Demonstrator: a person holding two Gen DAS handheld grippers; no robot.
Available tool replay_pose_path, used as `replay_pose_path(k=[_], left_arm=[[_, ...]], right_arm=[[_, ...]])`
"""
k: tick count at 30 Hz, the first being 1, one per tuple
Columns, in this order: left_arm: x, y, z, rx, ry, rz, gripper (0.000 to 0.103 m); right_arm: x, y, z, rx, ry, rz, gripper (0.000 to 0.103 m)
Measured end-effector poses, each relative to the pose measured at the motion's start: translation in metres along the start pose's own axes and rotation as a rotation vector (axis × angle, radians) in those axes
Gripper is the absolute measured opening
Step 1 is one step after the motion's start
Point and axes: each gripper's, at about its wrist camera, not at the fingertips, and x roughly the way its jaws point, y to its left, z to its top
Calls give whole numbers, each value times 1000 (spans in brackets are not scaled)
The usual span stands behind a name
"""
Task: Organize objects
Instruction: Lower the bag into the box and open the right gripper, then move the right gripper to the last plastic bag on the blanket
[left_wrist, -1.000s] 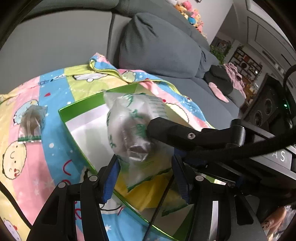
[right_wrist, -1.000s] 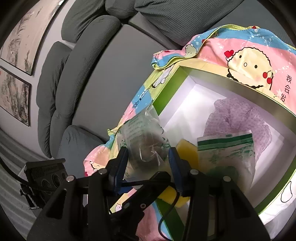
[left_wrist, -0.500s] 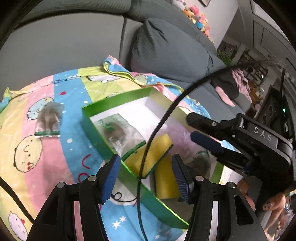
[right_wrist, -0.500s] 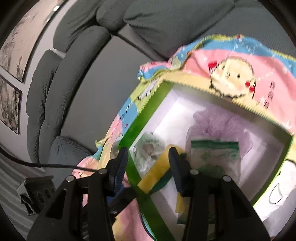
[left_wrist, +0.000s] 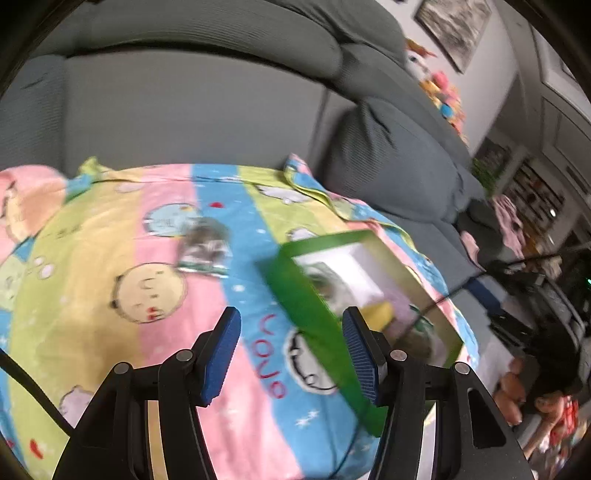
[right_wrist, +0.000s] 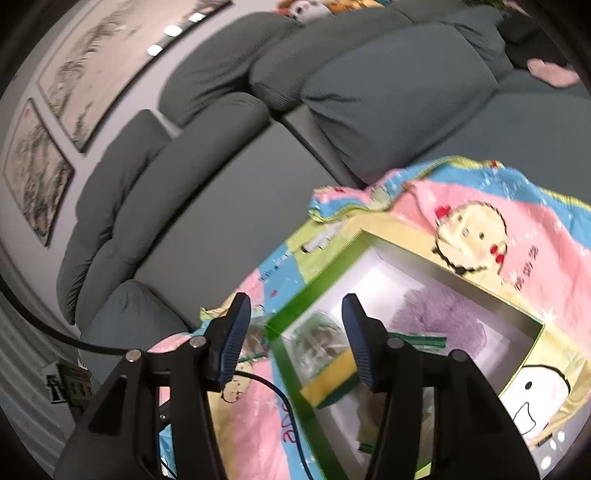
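One cartoon blanket (left_wrist: 155, 295) over grey sofa (left_wrist: 192, 110)

Green box (right_wrist: 291, 373) holds bagged items; one clear bag (left_wrist: 205, 251) lies outside.

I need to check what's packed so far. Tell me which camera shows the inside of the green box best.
The right wrist view: the green box lies open toward it. The left wrist view shows the green box obliquely, its near wall hiding much of the inside.
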Motion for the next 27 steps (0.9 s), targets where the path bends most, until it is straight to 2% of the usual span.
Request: replay_pose_path(k=[3,7,10,14,19,20,23,25,27], left_arm=[[-14,13,-6,-15,-20,45,57],[-33,21,-17,-29,-47,86,57],[-49,20,-27,-25,-65,111,57],[-71,18,-43,-21,-88,132,57],[-93,14,-60,-13,-110,140,57],[-96,12,-62,-9,-113,144,57],[-106,9,-68,7,-126,149,58],[-110,8,-70,15,-138,140,64],[-111,8,-73,16,-146,132,65]], right_arm=[[-14,12,0,-43,-40,23,60],[-35,27,-1,-110,-87,11,72],[-55,43,-4,-207,-126,-43,74],[-96,64,-10,-352,-231,-134,90],[-150,74,-17,-468,-373,-179,95],[-160,75,-19,-489,-402,-187,101],[-188,75,-23,-550,-458,-216,103],[-204,75,-27,-616,-471,-195,103],[-227,72,-33,-664,-508,-148,103]])
